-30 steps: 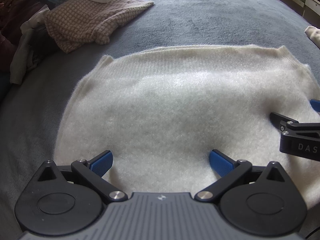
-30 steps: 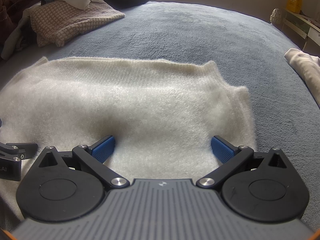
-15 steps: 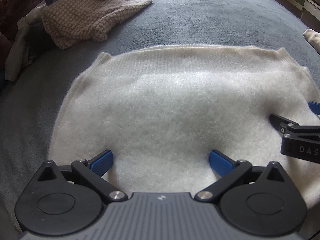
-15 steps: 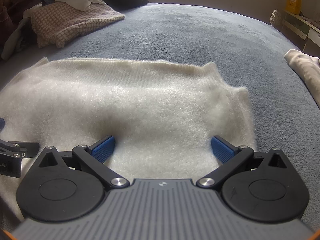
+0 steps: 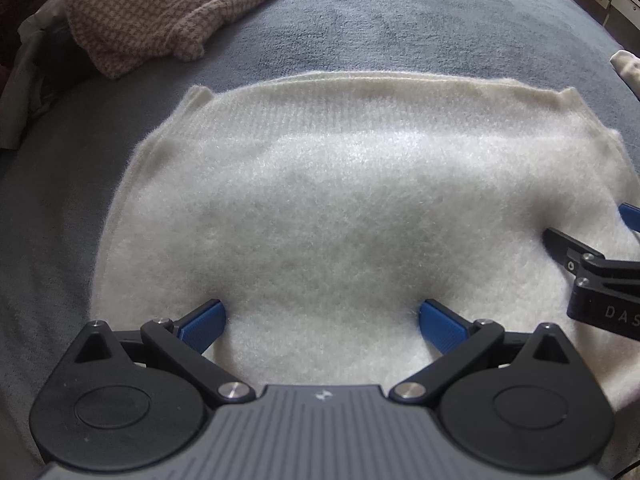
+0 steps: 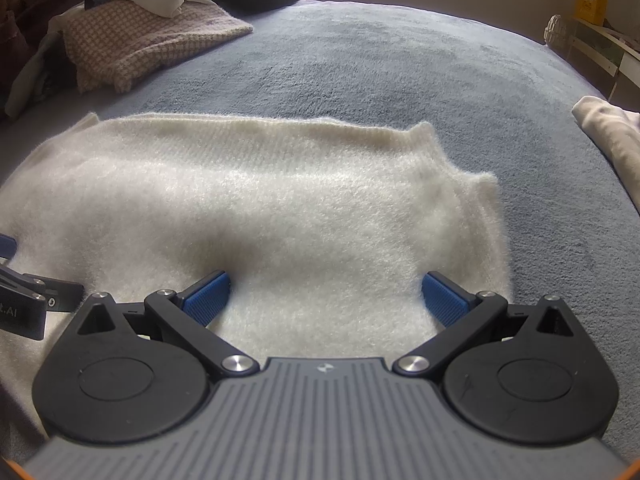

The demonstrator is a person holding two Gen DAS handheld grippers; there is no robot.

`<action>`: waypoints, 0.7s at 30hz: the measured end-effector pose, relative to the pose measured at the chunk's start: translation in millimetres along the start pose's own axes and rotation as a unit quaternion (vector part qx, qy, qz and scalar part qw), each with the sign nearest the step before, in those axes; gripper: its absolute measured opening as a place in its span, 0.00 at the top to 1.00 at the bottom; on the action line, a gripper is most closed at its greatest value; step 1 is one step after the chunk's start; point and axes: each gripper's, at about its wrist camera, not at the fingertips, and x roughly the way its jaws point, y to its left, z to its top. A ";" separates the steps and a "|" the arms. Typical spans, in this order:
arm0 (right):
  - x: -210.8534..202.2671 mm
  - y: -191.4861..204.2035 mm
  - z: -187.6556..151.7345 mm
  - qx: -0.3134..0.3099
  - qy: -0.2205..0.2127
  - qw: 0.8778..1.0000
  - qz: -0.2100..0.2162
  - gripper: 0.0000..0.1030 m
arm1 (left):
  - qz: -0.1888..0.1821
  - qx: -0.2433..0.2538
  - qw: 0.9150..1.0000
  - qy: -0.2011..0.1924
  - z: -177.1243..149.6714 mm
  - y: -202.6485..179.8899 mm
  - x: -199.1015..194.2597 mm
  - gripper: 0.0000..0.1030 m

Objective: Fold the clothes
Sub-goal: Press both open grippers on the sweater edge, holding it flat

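I keep my left tool (image 5: 322,316) and right tool (image 6: 326,292) wide over the white sweater (image 5: 340,208), to flatten it for folding.

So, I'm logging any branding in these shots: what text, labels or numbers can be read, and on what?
"DAS", cut off by the frame edge: on the black right hand-held gripper, seen from the left wrist view.
".AI", start cut off: on the black left hand-held gripper, seen from the right wrist view.
Yellow box on the far shelf: print too small to read.
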 end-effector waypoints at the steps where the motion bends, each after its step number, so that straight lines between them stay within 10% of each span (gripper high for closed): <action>1: 0.0 0.3 -0.1 0.000 0.000 1.000 0.000 0.01 | 0.001 -0.001 1.000 -0.003 -1.1 -0.2 -0.5 0.00; 21: 0.0 0.4 1.0 0.006 0.004 1.000 -0.003 0.01 | -0.003 -0.002 0.999 -0.051 -13.4 1.7 -3.7 0.00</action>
